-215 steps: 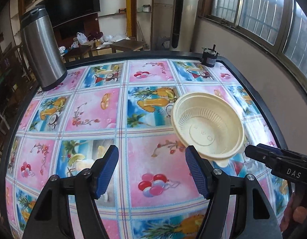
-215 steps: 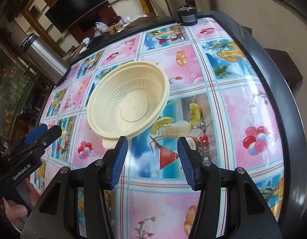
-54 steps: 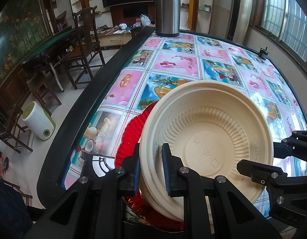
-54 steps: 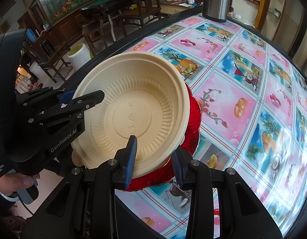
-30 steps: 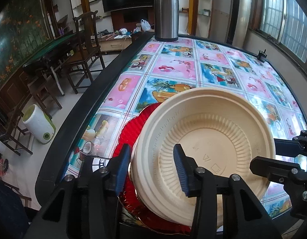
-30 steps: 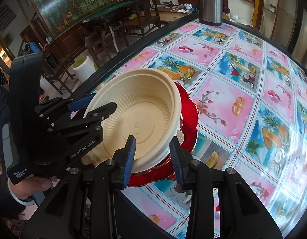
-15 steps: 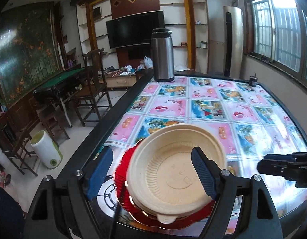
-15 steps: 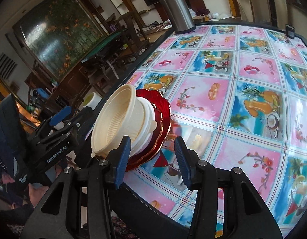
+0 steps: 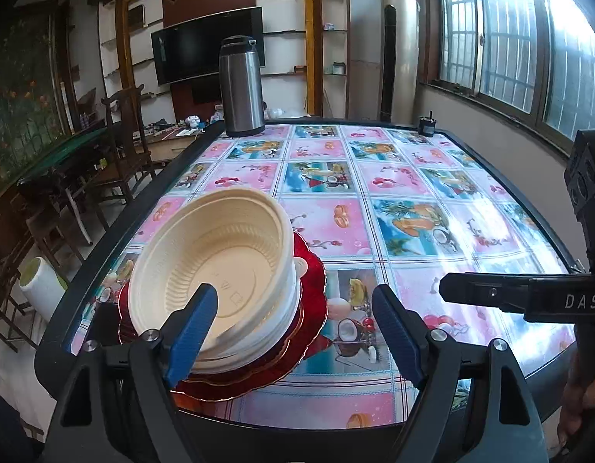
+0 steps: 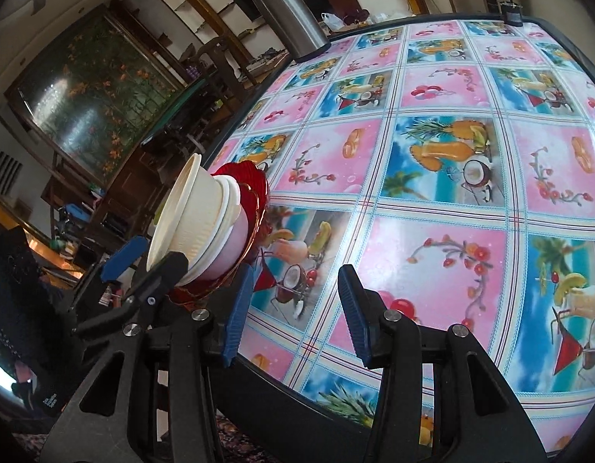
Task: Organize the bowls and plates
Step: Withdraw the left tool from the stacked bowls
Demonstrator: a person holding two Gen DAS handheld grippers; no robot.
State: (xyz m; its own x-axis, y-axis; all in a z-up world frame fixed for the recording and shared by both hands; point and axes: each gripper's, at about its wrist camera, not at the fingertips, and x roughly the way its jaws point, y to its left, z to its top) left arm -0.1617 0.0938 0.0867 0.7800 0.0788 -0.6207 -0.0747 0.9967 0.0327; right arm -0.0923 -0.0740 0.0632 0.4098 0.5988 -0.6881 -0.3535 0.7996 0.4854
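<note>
Bowls (image 9: 216, 270) sat nested in a cream stack on the red plates (image 9: 297, 347), near the table's (image 9: 413, 355) near-left edge. From the left wrist view the top bowl was empty, mouth up and tilted a little toward me; a small tab stuck out of the stack to the right. From the right wrist view the stack (image 10: 197, 220) showed side-on, and a pink bowl (image 10: 235, 243) lay low in it, just above the plates. I could not count the bowls.

My left gripper (image 9: 293, 320) was wide open and held nothing; its left pad crossed the stack's near side in the picture, with no squeeze that I could see. My right gripper (image 10: 293, 308) stood part open and empty over bare tablecloth, to the right of the stack.

A second earlier both grippers had been close in around the top bowl's rim; since then both had opened and drawn back, and the stack had stayed on the plates. A steel flask (image 9: 241, 85) stood at the far-left corner.
</note>
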